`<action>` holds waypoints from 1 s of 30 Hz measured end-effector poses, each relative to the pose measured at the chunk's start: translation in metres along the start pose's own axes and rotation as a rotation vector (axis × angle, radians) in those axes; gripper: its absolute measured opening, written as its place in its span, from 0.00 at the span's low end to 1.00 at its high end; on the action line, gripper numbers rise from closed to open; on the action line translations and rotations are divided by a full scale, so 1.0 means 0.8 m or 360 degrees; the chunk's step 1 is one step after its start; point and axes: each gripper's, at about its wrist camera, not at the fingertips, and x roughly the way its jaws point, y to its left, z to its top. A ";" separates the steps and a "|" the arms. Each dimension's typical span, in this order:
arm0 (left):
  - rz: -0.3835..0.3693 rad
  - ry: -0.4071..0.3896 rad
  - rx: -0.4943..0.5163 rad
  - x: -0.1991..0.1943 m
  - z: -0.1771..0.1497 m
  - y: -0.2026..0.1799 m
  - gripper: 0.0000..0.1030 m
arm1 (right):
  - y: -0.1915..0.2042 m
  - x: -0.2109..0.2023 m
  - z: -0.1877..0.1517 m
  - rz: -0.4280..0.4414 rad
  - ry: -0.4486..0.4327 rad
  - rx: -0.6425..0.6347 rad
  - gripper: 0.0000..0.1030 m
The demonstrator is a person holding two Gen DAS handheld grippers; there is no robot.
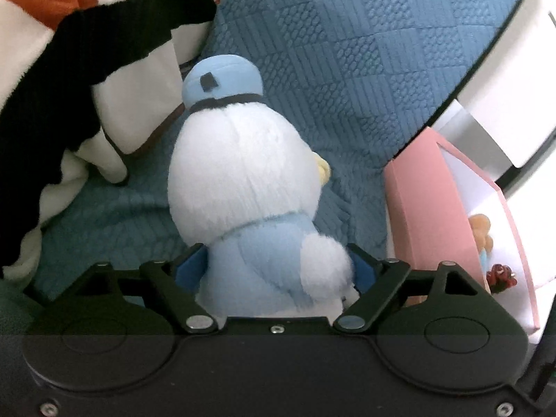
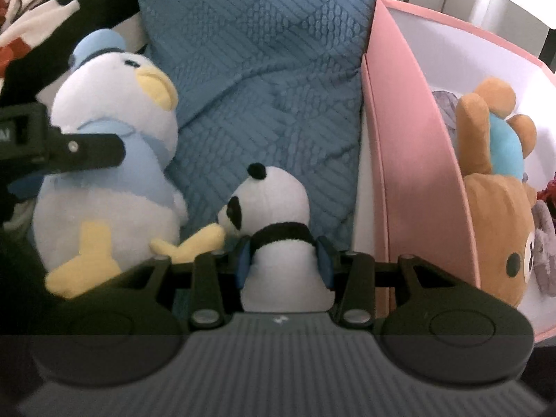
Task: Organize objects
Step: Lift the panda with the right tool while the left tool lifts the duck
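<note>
My left gripper (image 1: pixel 276 271) is shut on a white and light-blue duck plush (image 1: pixel 253 187) with a blue cap, gripping its body from behind. The duck also shows in the right wrist view (image 2: pixel 111 160), with the left gripper's black finger (image 2: pixel 87 153) across its neck. My right gripper (image 2: pixel 285 260) is shut on a small panda plush (image 2: pixel 278 229), blue pads pressing both sides of its body. A pink box (image 2: pixel 420 173) stands to the right; it holds a brown bear plush (image 2: pixel 500 229) and other toys. The box also shows in the left wrist view (image 1: pixel 431 208).
A blue quilted cover (image 2: pixel 264 69) lies under and behind the toys. A black, white and orange fleece blanket (image 1: pixel 69 69) is heaped at the left. A white surface (image 1: pixel 514 69) lies beyond the cover at the right.
</note>
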 end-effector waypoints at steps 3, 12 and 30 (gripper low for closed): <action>0.0014 0.0023 -0.0028 0.010 0.005 0.007 0.81 | -0.001 0.006 0.004 0.0001 -0.0007 0.0013 0.43; 0.0068 0.0048 -0.0015 0.027 0.005 0.010 0.86 | -0.003 0.014 0.007 0.0038 0.0011 -0.0039 0.44; 0.0075 0.0020 0.0010 0.035 0.002 0.007 0.86 | -0.003 0.008 0.011 0.0056 0.0042 -0.0038 0.39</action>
